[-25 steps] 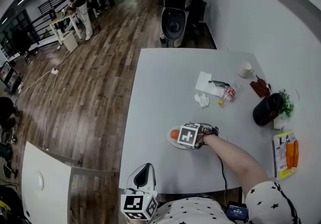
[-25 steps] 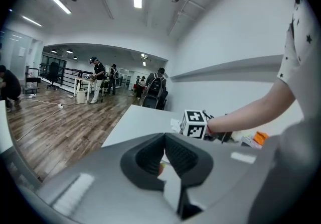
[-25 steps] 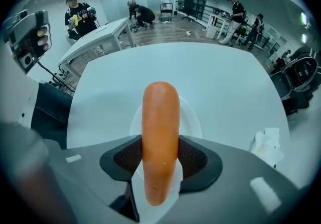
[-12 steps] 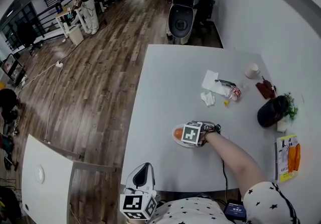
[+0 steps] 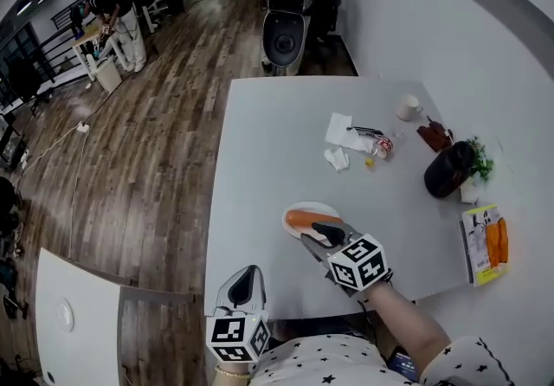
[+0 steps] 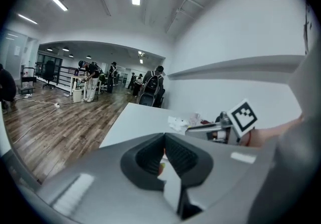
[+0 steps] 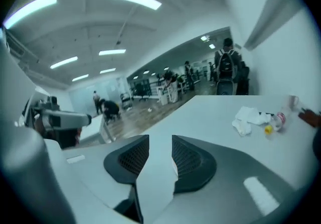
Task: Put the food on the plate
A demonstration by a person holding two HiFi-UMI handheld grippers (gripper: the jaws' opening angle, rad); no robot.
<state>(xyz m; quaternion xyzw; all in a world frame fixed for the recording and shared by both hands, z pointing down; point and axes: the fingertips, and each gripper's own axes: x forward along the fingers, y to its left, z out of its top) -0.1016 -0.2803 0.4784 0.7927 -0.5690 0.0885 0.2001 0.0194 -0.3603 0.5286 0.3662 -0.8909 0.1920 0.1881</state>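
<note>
Orange food (image 5: 305,219) logged on plate (image 5: 305,206) mid-frame on counter (image 5: 260,142); right hand-held gripper (image 5: 316,234) beside it, closing, empty; left hand-held gripper (image 5: 247,276) clenched, empty, bottom edge; tissues (image 5: 337,157), black pouch (image 5: 447,170) upper right, clear.

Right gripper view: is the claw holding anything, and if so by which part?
Nothing. The right claw is empty, its jaws closing on air; the orange food lies on the plate.

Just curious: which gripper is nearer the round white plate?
Right. Right gripper, jaws closing empty, beside the round white plate; left gripper farther off, at the table edge.
</note>
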